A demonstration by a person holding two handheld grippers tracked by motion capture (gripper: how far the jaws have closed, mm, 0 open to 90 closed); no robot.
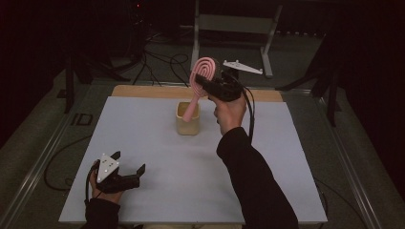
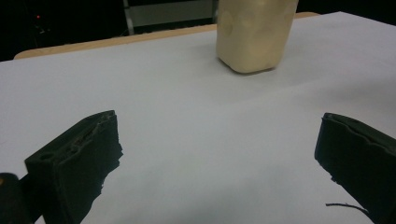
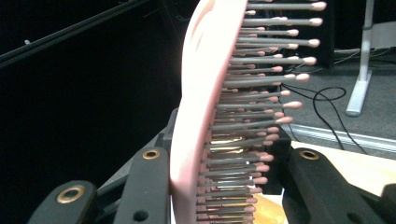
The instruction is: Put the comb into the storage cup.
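A pink hairbrush (image 1: 202, 71) with grey, pink-tipped bristles (image 3: 243, 84) is held up over the far middle of the white table (image 1: 191, 191). My right gripper (image 1: 203, 82) is shut on its head, one jaw on the pink back and one on the bristle side (image 3: 219, 186). The brush slants down to the left, and its handle end reaches the mouth of a cream cup (image 1: 187, 125); whether it touches the cup I cannot tell. My left gripper (image 1: 130, 162) rests at the table's front left, open with nothing between its jaws (image 2: 219, 154). Ahead of them stands the cup (image 2: 254, 35).
A bare wooden strip (image 1: 143, 90) runs along the table's far edge. Behind the table stand a grey metal frame (image 1: 234, 24) and loose cables (image 1: 162, 67) on the floor. Metal rails run along both table sides.
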